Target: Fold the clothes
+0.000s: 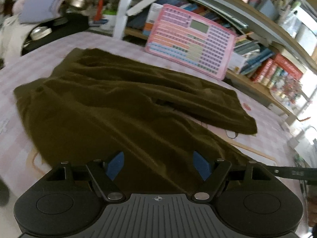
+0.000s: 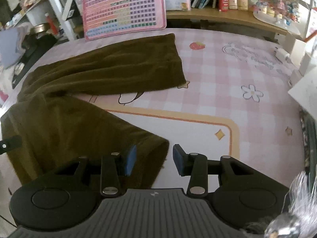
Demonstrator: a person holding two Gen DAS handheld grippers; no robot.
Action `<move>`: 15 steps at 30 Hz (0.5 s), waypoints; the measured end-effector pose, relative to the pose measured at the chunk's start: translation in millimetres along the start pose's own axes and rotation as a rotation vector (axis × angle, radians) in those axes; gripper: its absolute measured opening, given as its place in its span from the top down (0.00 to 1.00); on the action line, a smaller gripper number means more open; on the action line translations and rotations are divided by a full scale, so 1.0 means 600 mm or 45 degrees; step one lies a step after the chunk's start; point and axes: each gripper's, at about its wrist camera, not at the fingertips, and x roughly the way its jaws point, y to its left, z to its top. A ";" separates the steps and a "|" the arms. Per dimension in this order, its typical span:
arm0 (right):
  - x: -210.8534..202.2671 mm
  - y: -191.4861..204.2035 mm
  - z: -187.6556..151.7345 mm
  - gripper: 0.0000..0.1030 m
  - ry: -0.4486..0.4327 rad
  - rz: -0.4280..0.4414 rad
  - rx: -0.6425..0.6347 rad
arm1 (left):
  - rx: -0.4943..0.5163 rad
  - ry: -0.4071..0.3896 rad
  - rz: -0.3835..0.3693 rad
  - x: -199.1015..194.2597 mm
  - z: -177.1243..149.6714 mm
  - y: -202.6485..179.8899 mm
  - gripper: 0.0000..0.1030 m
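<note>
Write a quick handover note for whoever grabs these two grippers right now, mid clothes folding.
Left gripper: open, holding nothing, above the near leg of the olive-brown trousers.
Right gripper: open, empty, at the near leg's hem.
Trousers lie spread on the pink checked mat, legs splayed apart, far leg reaching toward the pink keyboard toy.
Done: laid out only. Left: every fold, probably starting by bringing one leg onto the other.

I count one pair of trousers [image 2: 103, 67] on my tabletop [image 2: 227, 83], two legs, one pink toy keyboard [image 2: 124, 8] at twelve o'clock, and my two claws [image 1: 159, 165] [image 2: 154, 159].
</note>
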 end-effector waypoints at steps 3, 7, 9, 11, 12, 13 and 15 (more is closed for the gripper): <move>0.022 0.012 -0.003 0.63 0.013 -0.056 0.020 | 0.070 -0.008 -0.039 -0.014 0.008 0.017 0.23; 0.036 0.033 0.007 0.64 0.017 -0.175 -0.096 | 0.046 -0.025 -0.017 -0.039 0.017 0.070 0.22; 0.044 0.026 0.018 0.63 0.007 -0.216 -0.086 | 0.004 -0.027 0.015 -0.046 0.021 0.100 0.22; 0.053 0.015 0.031 0.63 -0.008 -0.265 -0.060 | -0.033 -0.029 0.041 -0.050 0.025 0.124 0.22; 0.057 0.011 0.038 0.63 -0.015 -0.287 -0.052 | -0.044 -0.028 0.048 -0.050 0.026 0.133 0.22; 0.061 0.007 0.044 0.63 -0.018 -0.302 -0.052 | -0.051 -0.028 0.053 -0.050 0.026 0.140 0.22; 0.067 0.002 0.055 0.59 -0.016 -0.327 -0.052 | -0.062 -0.026 0.063 -0.047 0.030 0.154 0.22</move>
